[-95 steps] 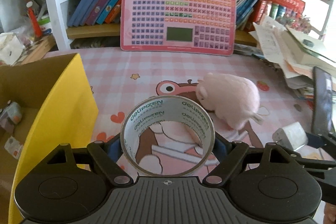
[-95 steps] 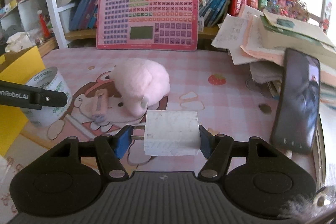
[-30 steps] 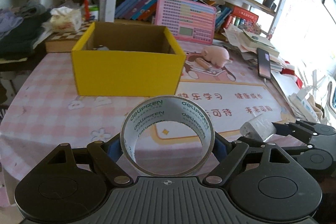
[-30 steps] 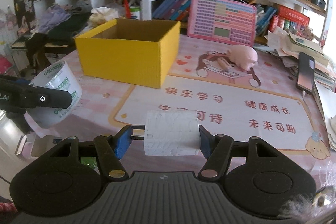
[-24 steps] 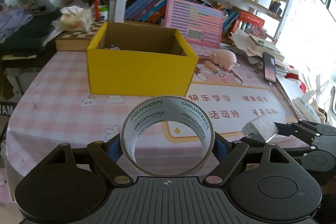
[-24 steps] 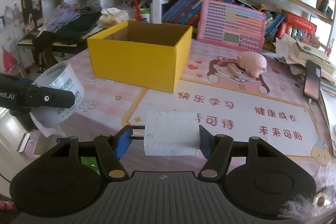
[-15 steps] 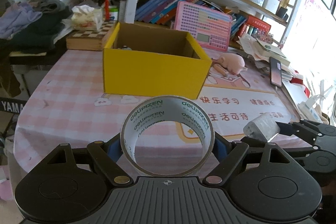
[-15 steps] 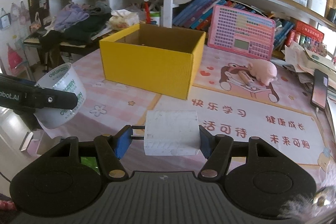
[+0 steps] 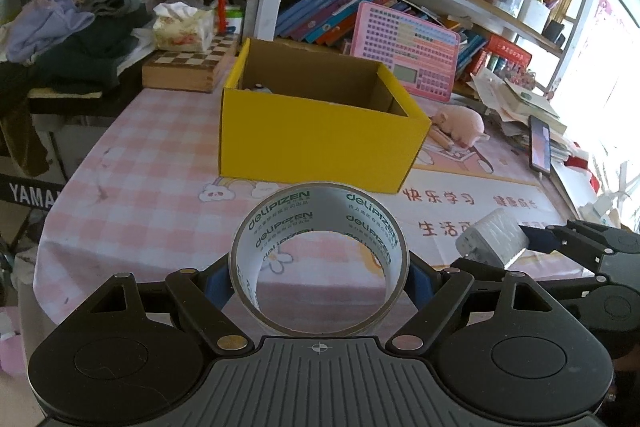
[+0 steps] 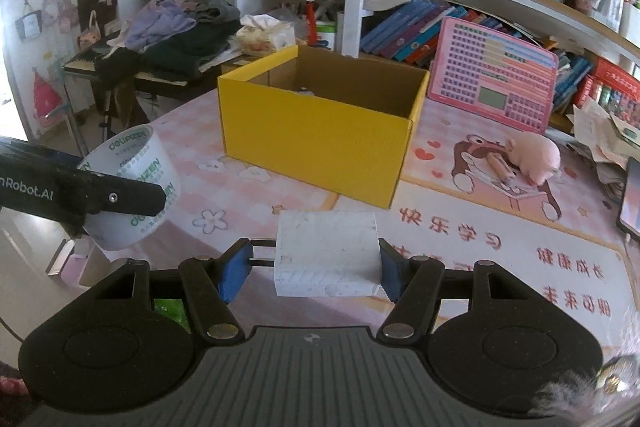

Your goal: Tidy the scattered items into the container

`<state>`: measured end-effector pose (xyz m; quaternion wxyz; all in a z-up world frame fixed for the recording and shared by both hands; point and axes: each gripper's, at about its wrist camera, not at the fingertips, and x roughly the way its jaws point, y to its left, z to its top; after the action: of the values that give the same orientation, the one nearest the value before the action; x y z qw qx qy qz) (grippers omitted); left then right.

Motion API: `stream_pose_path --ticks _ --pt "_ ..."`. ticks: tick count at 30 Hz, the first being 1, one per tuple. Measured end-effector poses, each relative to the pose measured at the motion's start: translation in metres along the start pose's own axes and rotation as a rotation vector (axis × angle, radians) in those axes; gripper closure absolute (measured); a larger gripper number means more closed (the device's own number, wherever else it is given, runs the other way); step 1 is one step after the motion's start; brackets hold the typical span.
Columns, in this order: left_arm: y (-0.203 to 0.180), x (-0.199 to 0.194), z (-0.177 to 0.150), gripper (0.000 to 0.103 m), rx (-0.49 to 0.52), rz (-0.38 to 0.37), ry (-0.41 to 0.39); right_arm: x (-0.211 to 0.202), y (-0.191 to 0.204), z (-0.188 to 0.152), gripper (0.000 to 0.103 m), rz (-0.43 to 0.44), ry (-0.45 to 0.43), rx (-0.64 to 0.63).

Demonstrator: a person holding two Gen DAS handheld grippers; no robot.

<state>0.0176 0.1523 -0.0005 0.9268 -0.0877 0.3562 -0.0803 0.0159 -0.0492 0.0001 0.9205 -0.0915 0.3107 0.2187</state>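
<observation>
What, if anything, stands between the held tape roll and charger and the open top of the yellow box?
Nothing visible does. The left gripper holds the tape roll and the right gripper the white charger, both short of the yellow box. Only bare tablecloth lies between, and the box's top is open.

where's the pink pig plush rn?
The pink pig plush lies on the table mat right of the yellow box, in front of the pink keyboard toy; the left wrist view shows it there too.
</observation>
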Motion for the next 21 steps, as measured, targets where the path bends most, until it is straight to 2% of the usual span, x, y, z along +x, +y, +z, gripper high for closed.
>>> stream_pose_path --ticks 12,21 --pt "0.0 0.028 0.051 0.018 0.064 0.046 -0.077 0.045 -0.03 0.048 0.04 0.051 -0.051 -0.023" --pt "0.003 0.074 0.125 0.018 0.112 0.051 -0.146 0.09 -0.075 0.116 0.04 0.047 -0.148 -0.049"
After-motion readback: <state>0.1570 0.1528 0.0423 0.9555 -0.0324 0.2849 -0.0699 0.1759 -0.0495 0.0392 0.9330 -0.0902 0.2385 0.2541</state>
